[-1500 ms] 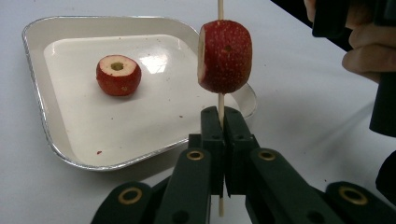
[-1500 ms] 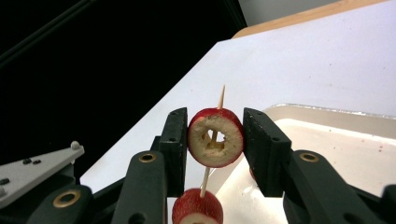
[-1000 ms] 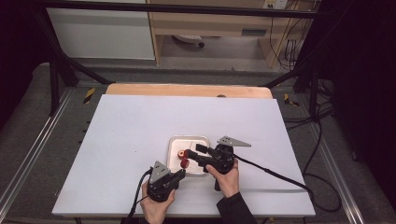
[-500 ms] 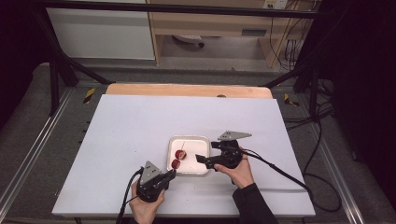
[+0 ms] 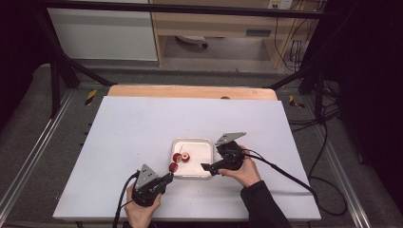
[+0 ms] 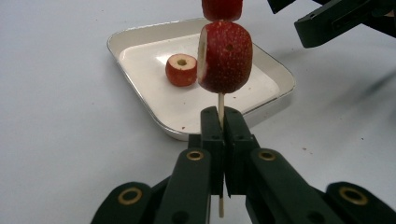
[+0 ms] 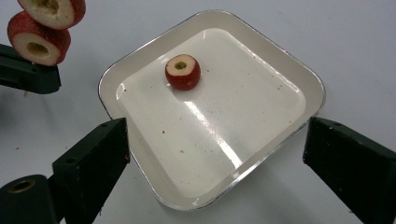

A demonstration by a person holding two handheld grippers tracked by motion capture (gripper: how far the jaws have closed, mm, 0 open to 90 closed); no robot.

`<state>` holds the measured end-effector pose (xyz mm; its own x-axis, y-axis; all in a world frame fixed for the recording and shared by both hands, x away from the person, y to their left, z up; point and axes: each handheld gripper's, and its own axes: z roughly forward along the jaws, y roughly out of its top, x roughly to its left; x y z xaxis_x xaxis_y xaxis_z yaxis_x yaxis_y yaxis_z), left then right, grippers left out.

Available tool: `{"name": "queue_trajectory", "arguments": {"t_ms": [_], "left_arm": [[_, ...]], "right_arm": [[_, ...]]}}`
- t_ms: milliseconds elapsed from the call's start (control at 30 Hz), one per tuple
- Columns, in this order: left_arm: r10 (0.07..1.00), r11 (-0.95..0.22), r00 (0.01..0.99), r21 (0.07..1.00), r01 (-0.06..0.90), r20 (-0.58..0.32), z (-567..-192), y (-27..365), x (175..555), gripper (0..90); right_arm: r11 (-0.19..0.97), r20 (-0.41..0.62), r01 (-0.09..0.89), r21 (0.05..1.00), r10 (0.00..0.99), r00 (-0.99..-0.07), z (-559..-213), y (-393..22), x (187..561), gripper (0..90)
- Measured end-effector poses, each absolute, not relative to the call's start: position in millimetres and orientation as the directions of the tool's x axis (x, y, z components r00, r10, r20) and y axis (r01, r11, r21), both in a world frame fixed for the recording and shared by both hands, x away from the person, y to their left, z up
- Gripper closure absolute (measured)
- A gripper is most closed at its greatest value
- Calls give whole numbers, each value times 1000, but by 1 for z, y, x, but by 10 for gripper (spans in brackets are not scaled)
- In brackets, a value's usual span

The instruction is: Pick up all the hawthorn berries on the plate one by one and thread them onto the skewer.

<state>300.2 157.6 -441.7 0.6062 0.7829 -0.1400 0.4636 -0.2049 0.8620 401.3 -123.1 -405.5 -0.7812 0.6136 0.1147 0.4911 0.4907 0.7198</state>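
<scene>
Looks like you're threading strawberry slices onto a skewer, and you're most of the way there as far as I can tell. Starting at your left: your left gripper (image 5: pixel 164 180) has its jaws pinched all the way shut on the skewer (image 6: pixel 221 103), which stands up between the tips. There's a slice (image 6: pixel 225 57) already pushed onto the stick just above the jaws, and a second slice (image 6: pixel 222 8) sits higher up, cut off by the top of the left gripper view. From above, that loaded skewer hangs at the tray's near-left corner.

Moving right, the tray (image 5: pixel 205 142) sits mid-table with one slice left in it (image 7: pixel 182 72), hole facing up, near the left side of the dish. So two on, one to go, if that last piece is meant for the stick too. I can't see anything else waiting on the table.

Further right, your right gripper (image 5: pixel 206 167) is wide open and holding nothing, its jaws straddling the tray's near edge in the right gripper view, with the loose slice well ahead of them.

Compared with a second ago: your right gripper was over the tray, close against the left one with something red at its tip. Now it's backed off to the tray's right side and is empty, and your left hand has dropped nearer the table's front edge with the skewer.
</scene>
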Motion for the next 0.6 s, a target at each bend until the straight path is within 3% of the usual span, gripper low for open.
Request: {"name": "queue_trajectory", "arguments": {"t_ms": [600], "left_arm": [[796,-198,589,861,468,-137,-443,172,301,882]], "right_arm": [[653,32,438,618,536,-844,-407,-79,420,90]]}}
